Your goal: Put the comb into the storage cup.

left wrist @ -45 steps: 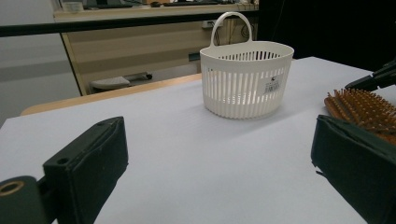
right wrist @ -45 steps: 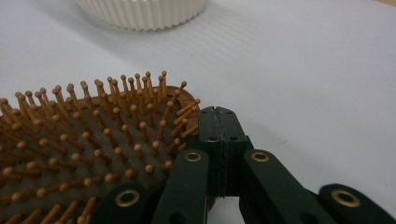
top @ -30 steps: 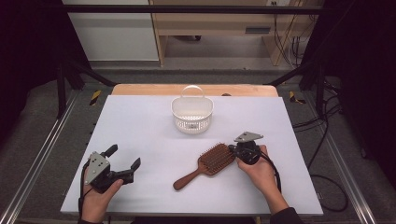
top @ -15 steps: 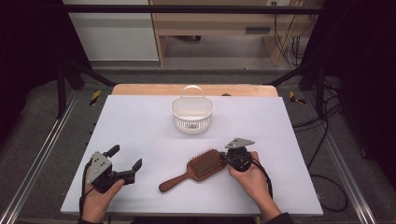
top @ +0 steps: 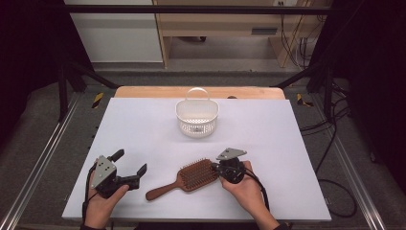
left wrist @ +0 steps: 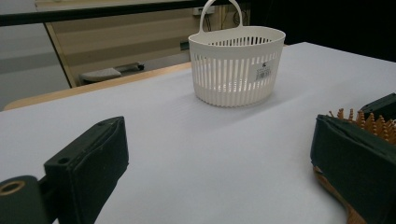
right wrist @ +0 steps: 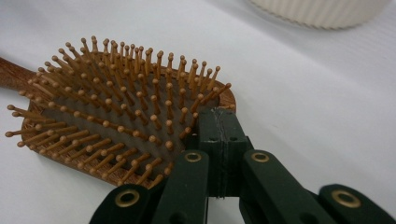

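The right gripper point(top: 221, 168) is clamped on the hairbrush point(top: 184, 177) head's edge — handle trailing toward the spread-jawed left gripper point(top: 129, 168), basket point(top: 197, 116) beyond.

We see a white table point(top: 143, 124) on a wooden board, its edge showing at the frame's upper middle. Grey floor point(top: 43, 143) flanks it, cables point(top: 335, 143) trailing at right. Beyond stand a light wooden bench point(top: 215, 21) and a white cabinet point(top: 115, 33).
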Demonstrator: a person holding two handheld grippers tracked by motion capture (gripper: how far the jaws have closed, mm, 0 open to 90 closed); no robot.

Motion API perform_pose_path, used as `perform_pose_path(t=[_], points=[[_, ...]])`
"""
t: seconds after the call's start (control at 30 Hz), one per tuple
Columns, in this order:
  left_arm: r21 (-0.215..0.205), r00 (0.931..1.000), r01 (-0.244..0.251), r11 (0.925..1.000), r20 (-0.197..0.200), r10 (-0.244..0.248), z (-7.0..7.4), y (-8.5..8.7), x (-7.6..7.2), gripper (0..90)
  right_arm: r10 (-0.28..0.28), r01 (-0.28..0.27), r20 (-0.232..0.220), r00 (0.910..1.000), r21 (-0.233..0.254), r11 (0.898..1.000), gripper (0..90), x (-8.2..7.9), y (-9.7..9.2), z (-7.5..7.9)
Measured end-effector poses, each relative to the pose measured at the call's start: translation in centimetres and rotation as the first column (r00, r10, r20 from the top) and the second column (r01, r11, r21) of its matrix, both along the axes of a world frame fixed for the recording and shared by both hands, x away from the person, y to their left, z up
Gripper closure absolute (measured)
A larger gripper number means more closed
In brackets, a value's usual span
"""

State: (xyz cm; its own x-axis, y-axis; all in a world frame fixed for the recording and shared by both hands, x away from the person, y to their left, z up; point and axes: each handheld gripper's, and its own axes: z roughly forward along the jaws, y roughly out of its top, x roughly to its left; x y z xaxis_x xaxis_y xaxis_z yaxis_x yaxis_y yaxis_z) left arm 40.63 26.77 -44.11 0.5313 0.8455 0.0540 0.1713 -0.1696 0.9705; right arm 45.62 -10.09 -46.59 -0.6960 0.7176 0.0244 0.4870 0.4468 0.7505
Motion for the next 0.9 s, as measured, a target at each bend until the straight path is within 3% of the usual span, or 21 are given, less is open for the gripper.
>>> perform_pose_path(t=[0.1, 0.27, 0.47, 0.6, 0.73, 0.83, 0.9], points=[[0.006, 1.0, 0.004, 1.0, -0.001, -0.004, 0.0, -0.1, 0.0, 4.1, 0.035, -0.035, 0.014, 0.9993, 0.009, 0.999, 90.0, -0.3, 1.3, -0.2], [0.017, 1.0, 0.009, 0.9998, -0.003, -0.009, 0.0, -0.2, 0.0, 4.1, 0.044, -0.044, 0.035, 0.9984, 0.005, 0.999, 90.0, -0.4, 1.9, -0.2], [0.018, 0.9993, 0.034, 0.9993, -0.014, -0.034, 0.2, -0.4, -0.4, 4.0, 0.024, -0.026, 0.05, 0.9985, 0.033, 0.999, 88.4, -0.3, 0.8, 0.2], [0.04, 0.9974, 0.064, 0.9972, -0.036, -0.063, 0.4, -0.8, -0.7, 3.6, -0.002, -0.005, 0.092, 0.9958, 0.079, 0.997, 83.4, -0.2, -0.8, 1.3], [0.061, 0.9946, 0.09, 0.9941, -0.058, -0.086, 0.8, -1.2, -1.1, 3.0, -0.032, 0.004, 0.185, 0.9823, 0.155, 0.988, 64.4, -0.8, -3.2, 2.7], [0.072, 0.9926, 0.106, 0.9918, -0.067, -0.101, 1.4, -1.6, -1.4, 2.6, -0.071, 0.022, 0.254, 0.9645, 0.191, 0.981, 53.7, -1.4, -5.1, 3.5], [0.091, 0.9903, 0.123, 0.9883, -0.076, -0.116, 2.1, -2.0, -1.6, 2.4, -0.132, 0.064, 0.301, 0.9445, 0.228, 0.971, 41.2, -1.9, -6.9, 4.2]])
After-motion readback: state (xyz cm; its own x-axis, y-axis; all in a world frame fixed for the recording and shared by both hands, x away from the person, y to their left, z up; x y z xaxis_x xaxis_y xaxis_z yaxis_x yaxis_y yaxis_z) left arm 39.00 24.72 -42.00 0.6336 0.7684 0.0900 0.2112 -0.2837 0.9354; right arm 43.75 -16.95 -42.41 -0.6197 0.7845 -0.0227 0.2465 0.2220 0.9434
